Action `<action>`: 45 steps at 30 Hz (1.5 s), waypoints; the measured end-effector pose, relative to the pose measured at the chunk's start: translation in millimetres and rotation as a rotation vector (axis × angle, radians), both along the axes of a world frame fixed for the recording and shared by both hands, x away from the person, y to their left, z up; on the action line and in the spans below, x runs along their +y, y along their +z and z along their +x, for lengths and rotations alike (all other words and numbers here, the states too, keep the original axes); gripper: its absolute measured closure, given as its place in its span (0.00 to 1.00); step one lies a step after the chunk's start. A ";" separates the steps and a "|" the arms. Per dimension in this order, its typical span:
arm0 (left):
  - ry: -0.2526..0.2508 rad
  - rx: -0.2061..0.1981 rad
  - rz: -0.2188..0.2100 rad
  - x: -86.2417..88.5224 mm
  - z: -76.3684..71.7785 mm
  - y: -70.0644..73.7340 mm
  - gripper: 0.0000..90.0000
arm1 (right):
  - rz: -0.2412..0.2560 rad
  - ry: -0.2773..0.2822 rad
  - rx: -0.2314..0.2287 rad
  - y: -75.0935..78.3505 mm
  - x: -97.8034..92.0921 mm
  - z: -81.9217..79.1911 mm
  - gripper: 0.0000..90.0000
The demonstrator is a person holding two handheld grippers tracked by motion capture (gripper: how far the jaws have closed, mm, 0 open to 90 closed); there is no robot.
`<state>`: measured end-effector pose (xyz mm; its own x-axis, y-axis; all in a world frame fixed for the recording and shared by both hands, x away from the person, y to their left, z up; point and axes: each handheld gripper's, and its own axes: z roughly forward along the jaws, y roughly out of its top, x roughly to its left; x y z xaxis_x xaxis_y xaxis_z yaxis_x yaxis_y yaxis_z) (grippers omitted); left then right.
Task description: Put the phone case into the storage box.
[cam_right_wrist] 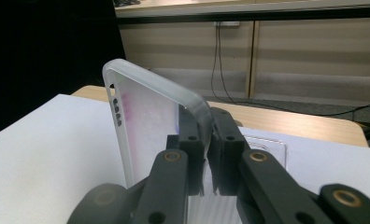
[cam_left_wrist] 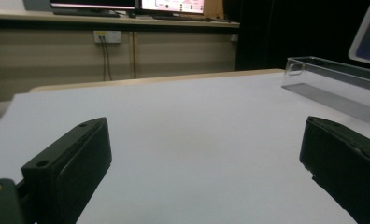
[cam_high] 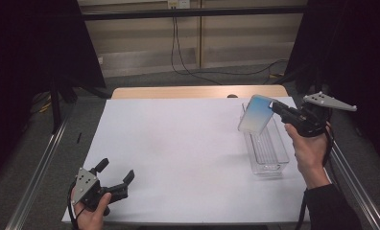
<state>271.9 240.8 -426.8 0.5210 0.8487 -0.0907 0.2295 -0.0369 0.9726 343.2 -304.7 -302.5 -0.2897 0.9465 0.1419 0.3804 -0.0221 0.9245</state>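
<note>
Phone case [cam_high: 256, 113] — translucent, tinted blue — hangs tilted above the clear plastic bin [cam_high: 269, 158] at the table's [cam_high: 178, 143] right side, pinched at one edge by the right gripper [cam_high: 275, 106]. Left gripper [cam_high: 116, 173] rests low at the near-left corner — jaws spread wide apart, holding nothing.

The left hand-held gripper [cam_high: 116, 173] rests low with jaws spread, the right hand-held gripper [cam_high: 273, 106] raised, jaws clamped.
</note>
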 end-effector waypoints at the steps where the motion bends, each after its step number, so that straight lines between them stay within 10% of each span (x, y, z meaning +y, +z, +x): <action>1: -0.004 -0.004 0.012 -1.0 0.1 0.4 0.02 | -0.004 0.004 -0.002 0.6 -1.2 1.2 0.93; 12: 0.006 -0.018 0.064 -6.2 3.7 0.3 0.03 | -0.060 -0.030 -0.012 4.1 -15.0 15.2 0.93; 45: -0.008 -0.021 0.047 -7.8 8.4 -5.2 0.03 | -0.143 -0.070 0.006 -19.5 -30.1 73.8 0.93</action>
<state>280.3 233.0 -431.9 0.5290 0.8477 -0.0401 0.2089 -0.0843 0.9743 417.0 -334.8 -321.9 -0.2223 0.9750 0.0055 0.3878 0.0833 0.9180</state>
